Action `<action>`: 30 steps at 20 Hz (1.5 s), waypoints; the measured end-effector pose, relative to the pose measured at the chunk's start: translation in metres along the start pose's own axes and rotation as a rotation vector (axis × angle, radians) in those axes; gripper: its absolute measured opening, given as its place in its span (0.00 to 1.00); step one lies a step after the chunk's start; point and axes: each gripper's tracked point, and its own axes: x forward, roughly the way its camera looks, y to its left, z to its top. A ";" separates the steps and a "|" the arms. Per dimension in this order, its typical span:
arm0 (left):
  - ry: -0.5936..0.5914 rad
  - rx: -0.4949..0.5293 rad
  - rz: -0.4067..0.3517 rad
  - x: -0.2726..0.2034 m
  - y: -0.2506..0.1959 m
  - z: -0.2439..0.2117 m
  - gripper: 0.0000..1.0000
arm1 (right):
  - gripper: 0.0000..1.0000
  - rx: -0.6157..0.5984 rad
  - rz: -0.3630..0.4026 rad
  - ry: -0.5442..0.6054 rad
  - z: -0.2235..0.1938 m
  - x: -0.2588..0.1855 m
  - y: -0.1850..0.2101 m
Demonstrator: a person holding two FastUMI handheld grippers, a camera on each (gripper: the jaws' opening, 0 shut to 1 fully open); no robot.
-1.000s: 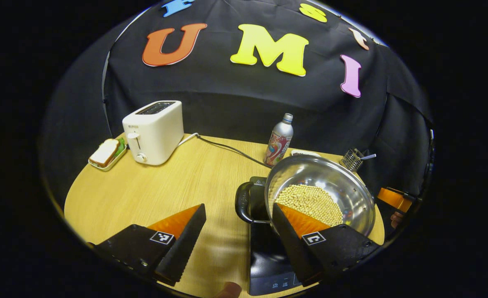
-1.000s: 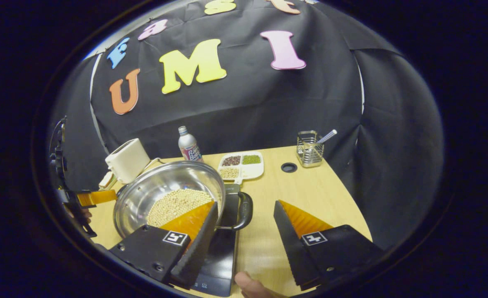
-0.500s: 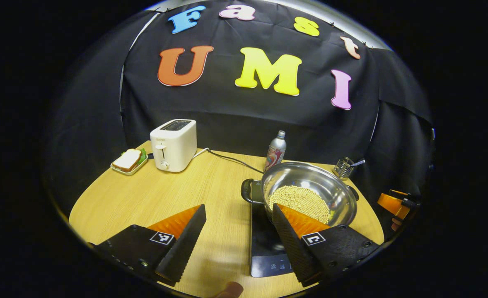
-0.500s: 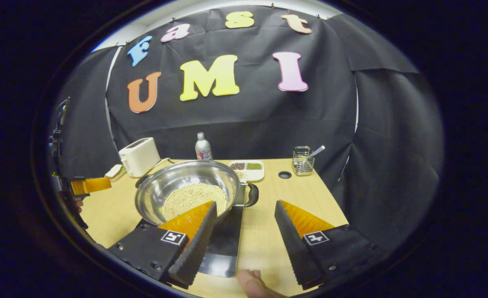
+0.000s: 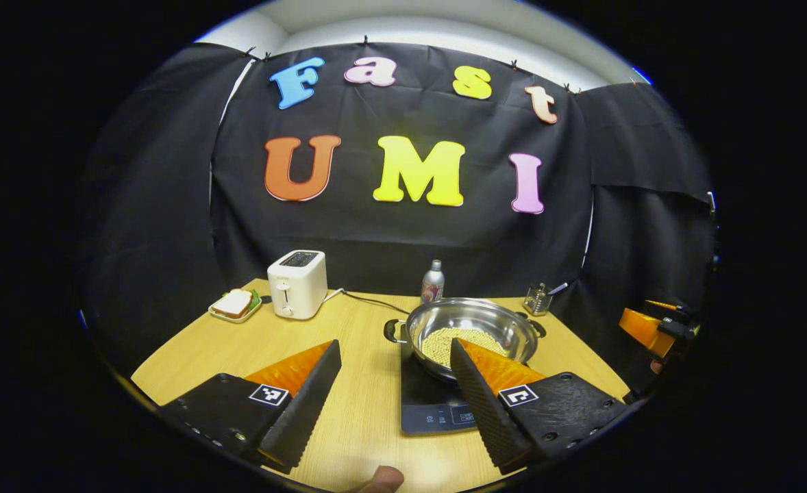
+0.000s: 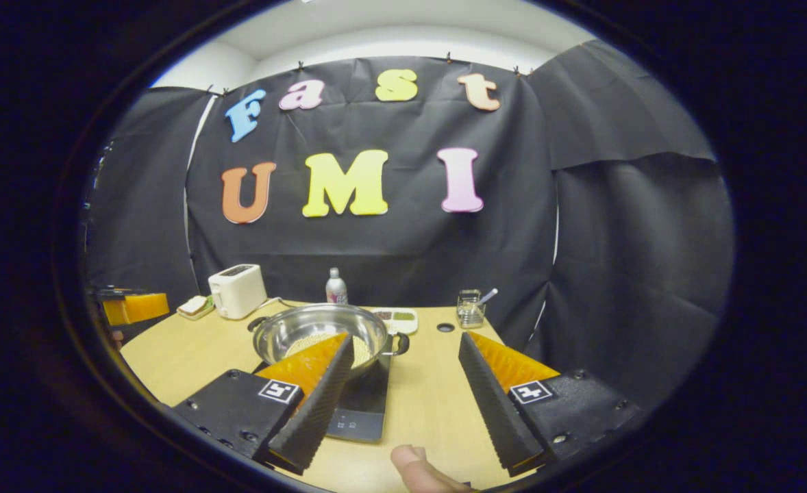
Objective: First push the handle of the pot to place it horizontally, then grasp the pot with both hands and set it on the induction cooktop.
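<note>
A steel pot [image 5: 475, 318] holding pale beans sits on the black induction cooktop [image 5: 431, 404] on the wooden table. Its two black handles [image 5: 393, 331] point out to the left and right. My left gripper [image 5: 395, 346] hangs open, back from the pot on its left side, with nothing between its fingers. In the right gripper view the pot [image 6: 307, 327] rests on the cooktop [image 6: 362, 404], and my right gripper [image 6: 406, 339] is open and drawn back on the pot's right side. Each gripper appears at the edge of the other's view: the right gripper [image 5: 643, 329], the left gripper [image 6: 133, 307].
A white toaster [image 5: 297, 283] with its cord and a sandwich plate [image 5: 234, 305] stand at the back left. A bottle [image 5: 432, 282] and a wire utensil holder [image 5: 535, 298] are behind the pot. A divided tray of beans [image 6: 396, 318] and a table hole [image 6: 445, 327] lie behind.
Both grippers have drawn back and risen away from the pot, staying open. The pot, near both grippers a second ago, now sits farther off on the cooktop.
</note>
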 end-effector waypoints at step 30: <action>-0.324 0.099 -0.011 -0.126 -0.015 0.077 0.95 | 0.97 0.002 -0.144 -0.405 0.105 -0.168 -0.030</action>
